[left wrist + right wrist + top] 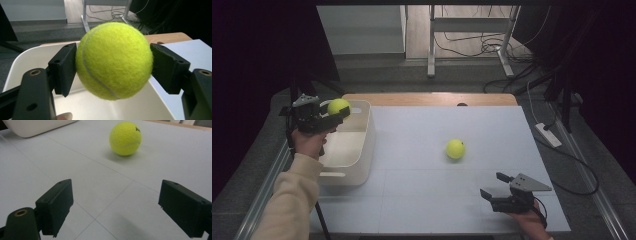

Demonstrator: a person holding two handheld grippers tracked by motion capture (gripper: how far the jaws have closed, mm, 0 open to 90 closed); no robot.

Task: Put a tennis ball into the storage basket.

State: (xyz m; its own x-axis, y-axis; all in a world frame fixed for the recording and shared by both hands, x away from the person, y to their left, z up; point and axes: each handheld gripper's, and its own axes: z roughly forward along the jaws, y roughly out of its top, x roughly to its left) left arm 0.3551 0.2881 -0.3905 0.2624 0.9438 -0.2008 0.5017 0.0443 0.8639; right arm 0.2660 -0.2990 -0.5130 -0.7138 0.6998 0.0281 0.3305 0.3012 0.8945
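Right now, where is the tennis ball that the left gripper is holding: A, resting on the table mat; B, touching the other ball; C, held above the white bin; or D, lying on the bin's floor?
C: the left gripper is shut on the held tennis ball, with the white bin open below it.

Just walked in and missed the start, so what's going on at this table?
A person is working with a gripper in each hand. The left gripper has a yellow tennis ball clamped between its jaws, held above the white bin at the table's left side. A second tennis ball lies loose on the white table. The right gripper is open, low over the table, pointing at that second ball and well short of it.
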